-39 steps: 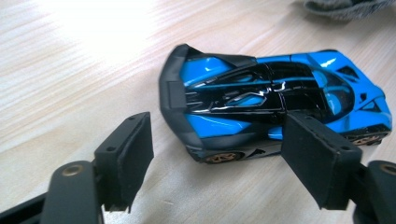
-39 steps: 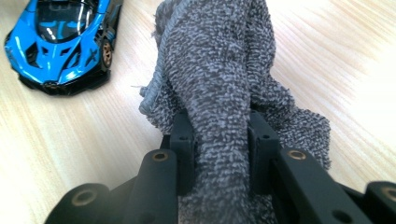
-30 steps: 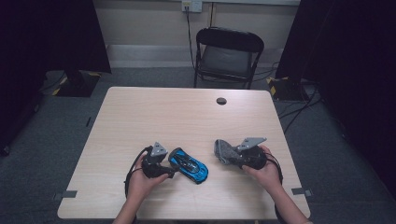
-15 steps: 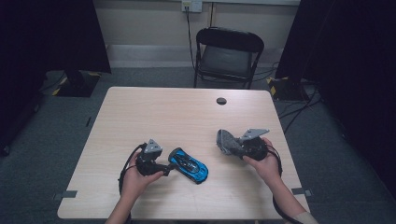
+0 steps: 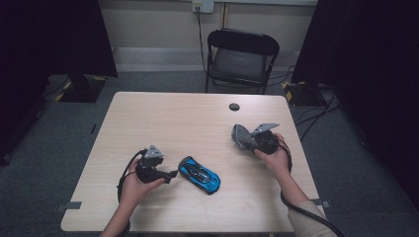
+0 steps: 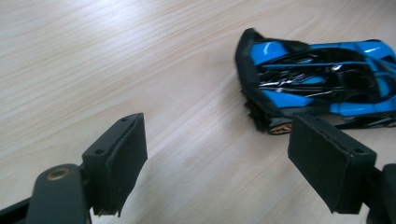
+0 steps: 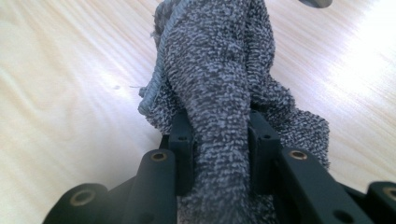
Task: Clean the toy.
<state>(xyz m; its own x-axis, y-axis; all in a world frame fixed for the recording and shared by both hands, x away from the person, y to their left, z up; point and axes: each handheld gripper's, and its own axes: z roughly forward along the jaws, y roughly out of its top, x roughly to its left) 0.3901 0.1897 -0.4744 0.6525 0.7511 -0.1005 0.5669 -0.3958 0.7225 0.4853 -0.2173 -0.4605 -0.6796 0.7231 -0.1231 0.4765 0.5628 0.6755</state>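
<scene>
Both hands have slid away from the middle of the table since a second ago: the left gripper (image 5: 170,175) has backed off to the left, so it no longer sits against the blue toy car (image 5: 199,175), and the right gripper (image 5: 240,137) has carried its cloth farther to the right and toward the far side.

That car lies on the near part of the table (image 5: 197,118), a bit left of the middle. Its long side runs at a slant, from upper left to lower right in the high view. Its upper-left end points at the left gripper, which is just beside it and not touching. In the left gripper view the car (image 6: 322,84) sits ahead and to the right, past the right-hand jaw. The jaws are wide apart with only bare wood between them. The far end of the car is cut off by the edge of that view, so I cannot tell front from back there.

The left hand is much nearer to the car. The right gripper is well apart from it, up and to the right. Its jaws are squeezed tight on a grey cloth (image 7: 210,93), which bunches up in front of them. The cloth (image 5: 239,134) hides the jaw tips in the high view.

A small dark round thing (image 5: 234,106) sits near the far edge. It is too small to make out.
</scene>
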